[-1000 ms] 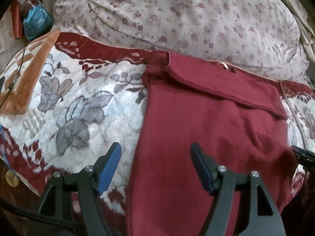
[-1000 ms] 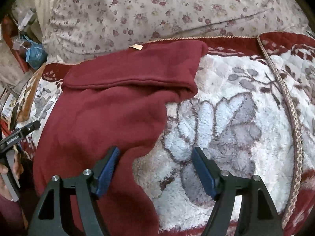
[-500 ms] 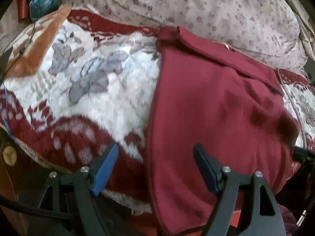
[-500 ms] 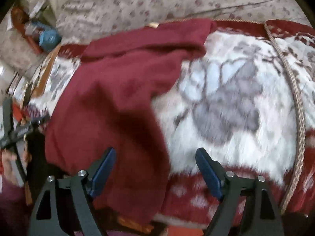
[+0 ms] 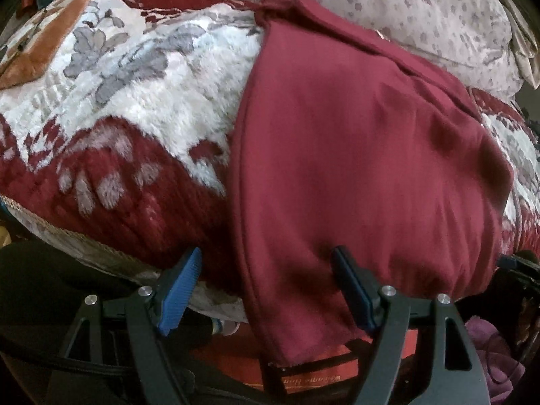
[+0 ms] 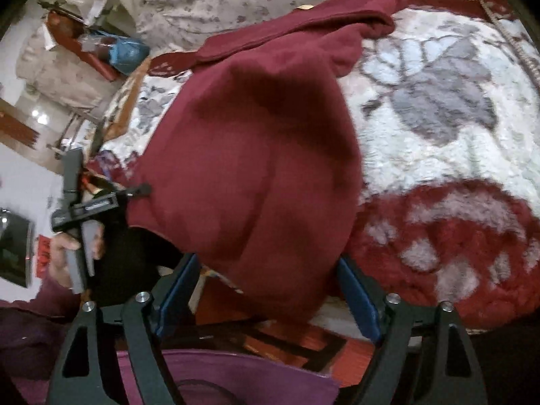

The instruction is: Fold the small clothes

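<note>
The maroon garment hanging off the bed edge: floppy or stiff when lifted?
Probably floppy: the maroon garment drapes over the blanket edge with soft dents. Its thick knit looks fairly heavy. It likely grips the fuzzy pile rather than sliding.

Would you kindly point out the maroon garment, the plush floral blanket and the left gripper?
maroon garment (image 5: 354, 155), left wrist view, middle of its body.
plush floral blanket (image 5: 162, 101), left wrist view, white pile beside the garment.
left gripper (image 5: 266, 287), left wrist view, midway between fingertips.

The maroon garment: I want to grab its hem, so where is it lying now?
The maroon garment lies on the floral blanket, its hem hanging off the near edge between the open left gripper and open right gripper.
</note>
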A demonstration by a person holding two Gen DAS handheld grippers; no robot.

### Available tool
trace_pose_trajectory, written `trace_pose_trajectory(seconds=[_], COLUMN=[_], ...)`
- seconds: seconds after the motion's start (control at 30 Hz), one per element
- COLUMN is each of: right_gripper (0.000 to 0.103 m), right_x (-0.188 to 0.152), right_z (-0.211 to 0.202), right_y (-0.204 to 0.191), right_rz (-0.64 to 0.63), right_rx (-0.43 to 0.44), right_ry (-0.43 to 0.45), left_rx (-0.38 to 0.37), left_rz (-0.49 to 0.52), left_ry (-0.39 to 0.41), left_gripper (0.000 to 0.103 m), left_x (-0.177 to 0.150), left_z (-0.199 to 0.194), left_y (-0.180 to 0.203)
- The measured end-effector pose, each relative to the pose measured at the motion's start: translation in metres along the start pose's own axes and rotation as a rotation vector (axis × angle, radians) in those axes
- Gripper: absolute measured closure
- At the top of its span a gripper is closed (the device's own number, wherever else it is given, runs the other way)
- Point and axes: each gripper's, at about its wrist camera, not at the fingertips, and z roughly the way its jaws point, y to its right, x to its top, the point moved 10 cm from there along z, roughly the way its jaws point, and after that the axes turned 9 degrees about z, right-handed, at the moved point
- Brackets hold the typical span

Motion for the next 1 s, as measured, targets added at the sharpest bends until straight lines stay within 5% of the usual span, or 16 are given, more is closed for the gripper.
trace_pose_trajectory(seconds=[0.07, 0.13, 0.27, 0.37, 0.43, 0.5, 0.53, 0.57, 0.67, 0.83, 1.0], right_gripper=[0.044, 0.05, 0.047, 0.027, 0.029, 0.053, 0.086, 0.093, 0.094, 0.094, 0.094], right_x=[-0.003, -0.005, -0.006, -0.009, -0.01, -0.006, -0.004, -0.002, -0.004, -0.02, -0.028], right_z=[0.005, 0.008, 0.016, 0.016, 0.022, 0.024, 0.024, 0.022, 0.011, -0.013, 0.006], right_y=[-0.004, -0.006, -0.005, -0.015, -0.017, -0.014, -0.011, -0.011, -0.023, -0.047, -0.037], right_rz=[-0.023, -0.032, -0.012, -0.024, -0.049, -0.031, -0.033, -0.034, -0.041, -0.08, -0.026], right_rx=[-0.003, 0.007, 0.009, 0.04, 0.014, -0.016, -0.04, -0.05, -0.009, 0.088, 0.086], right_ry=[-0.027, -0.038, -0.047, -0.053, -0.058, -0.04, -0.031, -0.024, -0.01, -0.022, -0.064], left_rx=[-0.002, -0.007, -0.024, -0.027, -0.019, 0.0, 0.007, 0.01, -0.05, -0.01, -0.03], left_rz=[-0.006, -0.011, -0.034, -0.037, -0.017, -0.002, -0.001, -0.012, -0.024, 0.044, 0.012], left_ry=[-0.004, -0.005, -0.029, -0.031, -0.026, -0.02, -0.015, -0.008, 0.022, 0.09, 0.074], left_gripper=[0.025, 0.025, 0.025, 0.026, 0.032, 0.039, 0.045, 0.055, 0.093, 0.093, 0.093], left_x=[-0.002, -0.003, -0.005, -0.008, -0.009, -0.01, -0.01, -0.01, -0.008, -0.006, -0.005], left_z=[0.002, 0.002, 0.004, 0.004, 0.004, 0.003, 0.002, 0.0, -0.014, -0.039, -0.032], left_y=[-0.001, -0.002, -0.003, -0.003, -0.002, 0.0, 0.002, 0.001, 0.004, 0.01, 0.006])
